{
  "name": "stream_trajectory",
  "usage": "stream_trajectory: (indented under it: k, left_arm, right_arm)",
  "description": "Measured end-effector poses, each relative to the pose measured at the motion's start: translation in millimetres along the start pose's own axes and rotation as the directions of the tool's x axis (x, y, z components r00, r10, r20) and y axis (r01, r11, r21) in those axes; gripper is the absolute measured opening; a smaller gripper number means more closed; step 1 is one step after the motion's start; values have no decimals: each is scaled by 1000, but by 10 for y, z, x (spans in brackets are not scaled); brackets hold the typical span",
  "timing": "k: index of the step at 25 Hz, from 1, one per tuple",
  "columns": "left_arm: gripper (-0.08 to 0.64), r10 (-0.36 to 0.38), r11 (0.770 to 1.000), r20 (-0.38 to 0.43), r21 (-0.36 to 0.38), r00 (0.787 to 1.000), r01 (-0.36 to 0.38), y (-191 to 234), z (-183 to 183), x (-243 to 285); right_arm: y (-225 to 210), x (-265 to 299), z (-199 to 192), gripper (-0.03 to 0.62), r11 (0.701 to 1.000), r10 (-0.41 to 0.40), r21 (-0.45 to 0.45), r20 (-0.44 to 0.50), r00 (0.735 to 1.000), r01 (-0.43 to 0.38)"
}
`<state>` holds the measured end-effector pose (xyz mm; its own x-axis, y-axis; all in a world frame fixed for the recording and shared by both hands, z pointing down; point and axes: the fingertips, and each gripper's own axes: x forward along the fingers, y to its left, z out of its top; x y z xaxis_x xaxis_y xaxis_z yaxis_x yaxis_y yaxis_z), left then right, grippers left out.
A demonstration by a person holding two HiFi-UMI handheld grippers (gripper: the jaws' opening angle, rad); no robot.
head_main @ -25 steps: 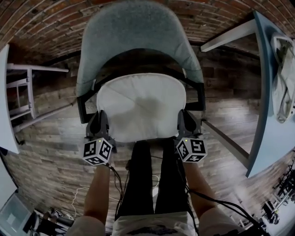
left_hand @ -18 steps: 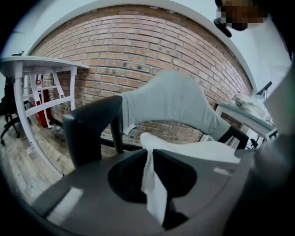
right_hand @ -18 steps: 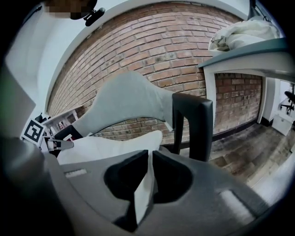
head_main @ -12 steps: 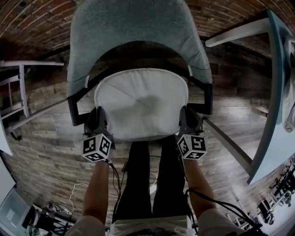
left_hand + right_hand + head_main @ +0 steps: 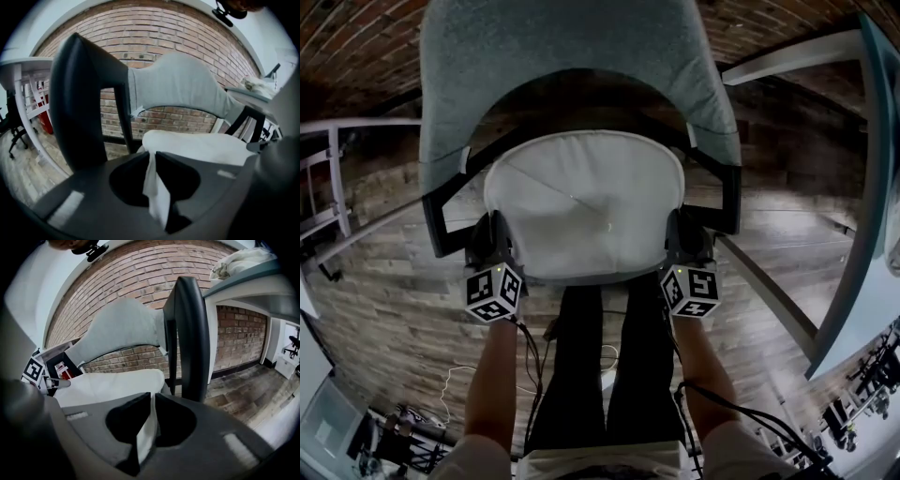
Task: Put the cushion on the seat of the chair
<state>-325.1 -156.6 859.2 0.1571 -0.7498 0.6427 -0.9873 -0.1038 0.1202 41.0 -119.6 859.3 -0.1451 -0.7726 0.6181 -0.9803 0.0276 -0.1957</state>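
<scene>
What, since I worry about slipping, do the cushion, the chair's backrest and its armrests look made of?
Cushion: white cloth, matte and soft-filled. It has stitched seams, and its edge pinches into a thin fold in the left gripper.
Backrest: grey-blue, felt-like upholstery with a matte, fuzzy surface.
Armrests: black and smooth with a faint sheen, probably moulded plastic, though they could be painted metal.

One chair [image 5: 572,56], one cushion [image 5: 584,202], two tools [image 5: 491,247] [image 5: 688,244]

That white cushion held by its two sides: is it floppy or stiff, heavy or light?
Probably soft yet fairly firm: the cushion looks flat between the left gripper and right gripper. Likely light, as two pinches on its thin edge hold it. That edge crumples in the jaws, so floppy there.
</scene>
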Motion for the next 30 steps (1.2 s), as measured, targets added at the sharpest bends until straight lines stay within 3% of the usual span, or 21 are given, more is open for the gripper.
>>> stream_trajectory:
  k: [11,24,30]
  left_arm:
    - [38,67,997,-31,46,997,-66,67,-240,165]
    - [38,89,995,-46,59,995,-86,69,-337,224]
    - [46,105,992,-39,75,994,-101,58,-299,199]
  right_arm:
    - [-42,124,-193,28,994,-45,-96,-21,999,43]
    - [-85,165,-275,35,992,-101,-80,-40,994,98]
    - [-117,130,-241,58,983,-164,-85,-32,986,161]
